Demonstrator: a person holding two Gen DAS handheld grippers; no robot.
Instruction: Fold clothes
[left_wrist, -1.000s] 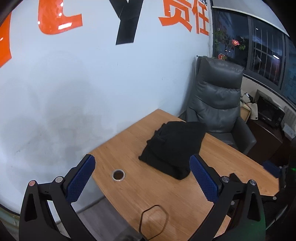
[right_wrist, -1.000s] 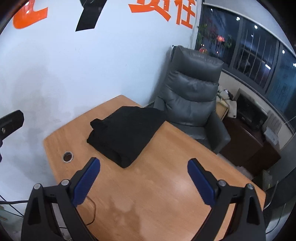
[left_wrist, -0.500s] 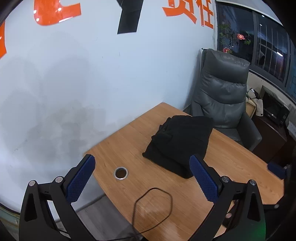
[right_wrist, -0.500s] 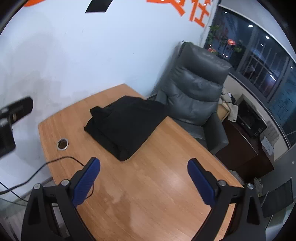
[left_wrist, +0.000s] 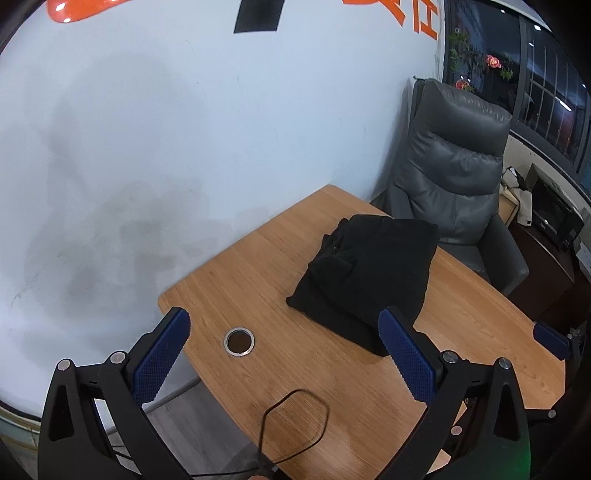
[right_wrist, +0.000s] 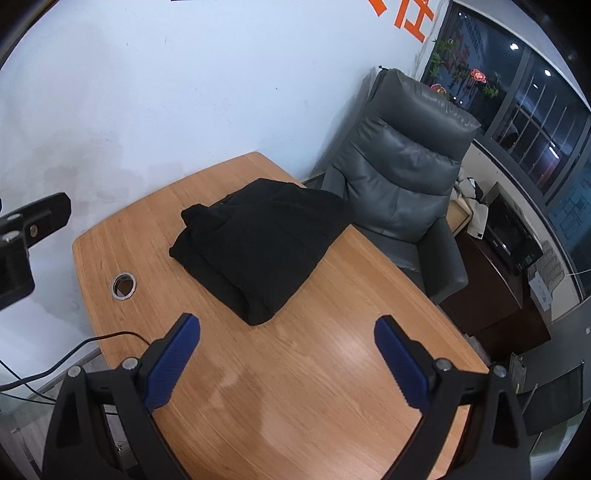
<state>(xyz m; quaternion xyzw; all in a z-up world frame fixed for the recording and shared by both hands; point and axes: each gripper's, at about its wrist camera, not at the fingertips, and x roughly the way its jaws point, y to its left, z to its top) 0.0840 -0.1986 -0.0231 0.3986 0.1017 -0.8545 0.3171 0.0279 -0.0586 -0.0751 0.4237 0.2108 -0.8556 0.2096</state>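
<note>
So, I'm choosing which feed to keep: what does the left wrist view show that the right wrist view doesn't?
Only the left wrist view shows the black cable loop lying on the table and a blue pad at far right, apparently the right gripper's. Only the right wrist view shows the table's far-right end and the left gripper's black body. Both show the folded black garment, the grommet hole, the grey chair, and open, empty jaws.

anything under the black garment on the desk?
The folded black garment lies directly on the wooden desk; only wood shows around its edges. Whatever sits beneath the folds is covered, so I cannot tell.
</note>
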